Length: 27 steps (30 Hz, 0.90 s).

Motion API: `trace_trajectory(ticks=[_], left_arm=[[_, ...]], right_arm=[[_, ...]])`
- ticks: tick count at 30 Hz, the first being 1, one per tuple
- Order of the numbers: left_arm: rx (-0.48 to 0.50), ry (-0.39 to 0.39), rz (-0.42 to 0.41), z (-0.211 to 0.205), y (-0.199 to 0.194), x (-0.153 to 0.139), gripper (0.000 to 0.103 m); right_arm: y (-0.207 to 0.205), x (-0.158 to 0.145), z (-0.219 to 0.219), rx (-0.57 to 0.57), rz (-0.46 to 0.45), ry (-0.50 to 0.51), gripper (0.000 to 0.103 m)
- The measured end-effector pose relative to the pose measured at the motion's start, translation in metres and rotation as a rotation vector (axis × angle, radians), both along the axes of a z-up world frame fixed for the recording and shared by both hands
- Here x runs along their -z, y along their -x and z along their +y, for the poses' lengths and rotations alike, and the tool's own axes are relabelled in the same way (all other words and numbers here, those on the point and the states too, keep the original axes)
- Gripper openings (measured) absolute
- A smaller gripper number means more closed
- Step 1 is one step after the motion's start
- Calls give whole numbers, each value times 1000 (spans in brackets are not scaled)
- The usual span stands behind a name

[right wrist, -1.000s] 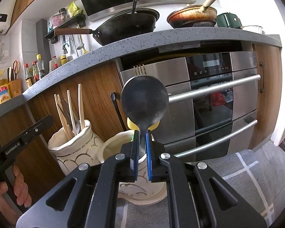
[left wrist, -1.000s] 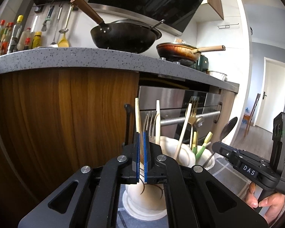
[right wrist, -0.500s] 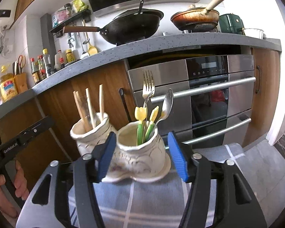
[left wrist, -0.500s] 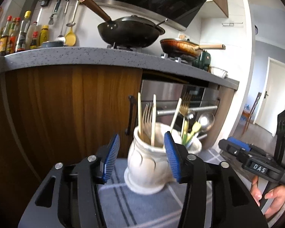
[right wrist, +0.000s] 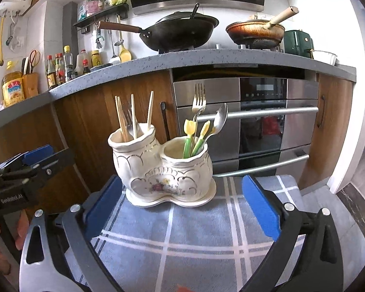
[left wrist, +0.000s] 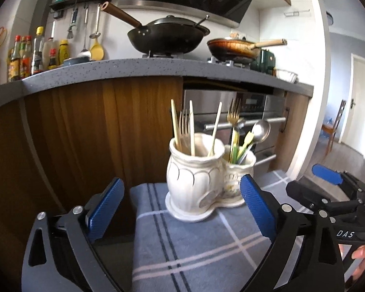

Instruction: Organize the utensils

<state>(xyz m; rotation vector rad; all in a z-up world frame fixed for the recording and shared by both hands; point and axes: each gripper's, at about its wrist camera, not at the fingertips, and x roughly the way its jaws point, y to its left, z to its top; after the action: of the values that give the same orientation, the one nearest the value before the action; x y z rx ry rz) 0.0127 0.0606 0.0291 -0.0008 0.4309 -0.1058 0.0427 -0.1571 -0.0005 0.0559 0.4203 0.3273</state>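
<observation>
Cream floral holder (right wrist: 168, 170) on blue-grey plaid cloth (right wrist: 206, 238)

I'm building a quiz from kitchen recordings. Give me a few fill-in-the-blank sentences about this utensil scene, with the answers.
1. The chopsticks stand in the ____ cup of the double ceramic holder, as the right wrist view shows it.
2. Both the left gripper and the right gripper are ____.
3. The holder rests on a ____ plaid cloth.
4. The metal spoon shares its cup with a ____.

Answers: left; open; blue; fork
</observation>
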Motion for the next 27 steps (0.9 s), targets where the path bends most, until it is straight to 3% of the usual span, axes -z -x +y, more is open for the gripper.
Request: trace_trajectory(ticks=[27], left_arm=[[-15, 1, 22, 3, 20, 6, 96]], right_arm=[[20, -2, -6, 2, -3, -12, 97]])
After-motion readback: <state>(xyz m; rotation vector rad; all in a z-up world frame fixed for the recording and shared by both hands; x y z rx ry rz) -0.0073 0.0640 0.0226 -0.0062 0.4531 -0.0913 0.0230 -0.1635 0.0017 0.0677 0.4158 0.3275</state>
